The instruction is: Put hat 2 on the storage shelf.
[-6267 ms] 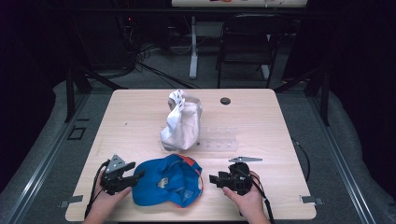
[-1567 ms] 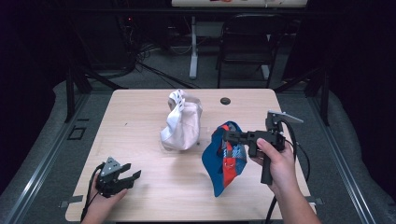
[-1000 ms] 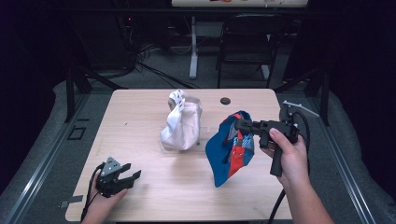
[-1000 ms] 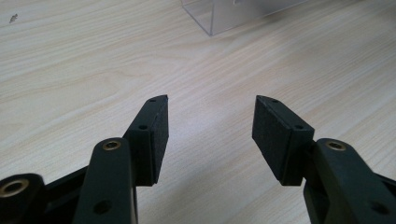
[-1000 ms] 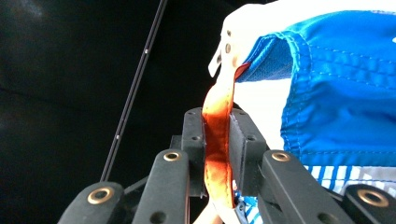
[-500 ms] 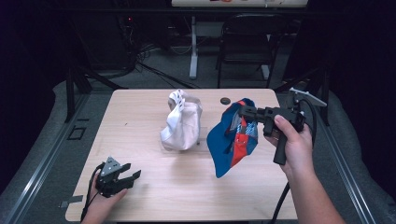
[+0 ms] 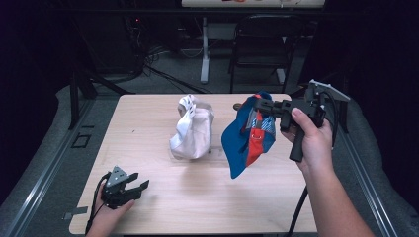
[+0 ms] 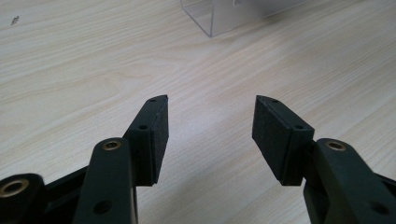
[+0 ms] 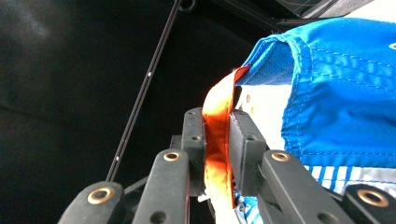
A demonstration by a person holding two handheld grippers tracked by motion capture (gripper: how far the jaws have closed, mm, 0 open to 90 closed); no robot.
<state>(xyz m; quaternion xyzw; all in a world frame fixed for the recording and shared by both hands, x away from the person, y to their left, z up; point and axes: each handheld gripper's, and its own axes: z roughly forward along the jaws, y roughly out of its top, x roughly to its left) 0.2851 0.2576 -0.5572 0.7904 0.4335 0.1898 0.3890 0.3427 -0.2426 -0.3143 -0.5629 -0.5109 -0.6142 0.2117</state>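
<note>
Both forearms were bare, with no sleeve in the frame. The left gripper (image 7: 133,187) was matte black, a grey three-cornered plate on top and a black cable curling off at seven o'clock. The right gripper (image 7: 257,104) matched it, with a pistol handle and a cable trailing at six o'clock. Brass-ringed screw holes dotted flat black pads (image 8: 159,128).

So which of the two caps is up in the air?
The blue cap with the orange strap: the right gripper holds it above the table, while the white cap sits on the wood.
</note>
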